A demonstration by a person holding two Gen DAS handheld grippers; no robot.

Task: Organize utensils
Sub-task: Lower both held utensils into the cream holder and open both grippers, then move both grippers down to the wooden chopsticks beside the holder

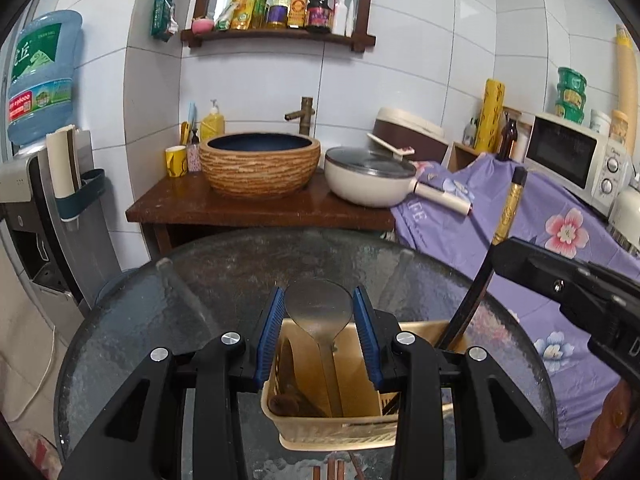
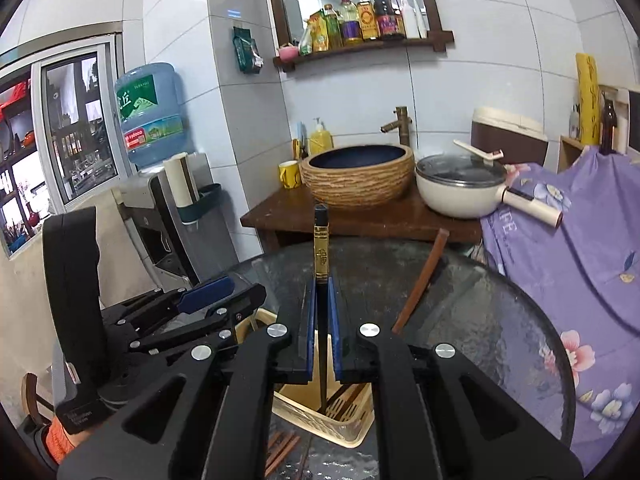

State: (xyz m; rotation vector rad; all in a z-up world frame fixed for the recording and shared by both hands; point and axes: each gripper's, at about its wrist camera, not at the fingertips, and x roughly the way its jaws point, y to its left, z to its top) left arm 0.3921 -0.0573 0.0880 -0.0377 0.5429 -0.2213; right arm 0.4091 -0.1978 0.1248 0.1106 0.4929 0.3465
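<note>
A beige utensil basket [image 1: 332, 428] stands on the round glass table [image 1: 160, 320]. A steel spoon [image 1: 320, 308] stands in its left compartment beside a dark wooden utensil [image 1: 288, 396]. My left gripper [image 1: 319, 320] is open, its blue pads on either side of the spoon bowl without touching. My right gripper [image 2: 319, 320] is shut on a black chopstick with a gold band [image 2: 321, 264], held upright with its tip inside the basket [image 2: 340, 420]. That chopstick [image 1: 500, 232] and the right gripper also show in the left wrist view at right.
A brown chopstick [image 2: 420, 284] leans up from the basket. More brown chopsticks [image 2: 280, 452] lie on the glass in front of it. Behind the table are a wooden counter [image 1: 240, 208] with a basin [image 1: 260, 164] and a white pan [image 1: 368, 180], and a purple floral cloth [image 1: 540, 232].
</note>
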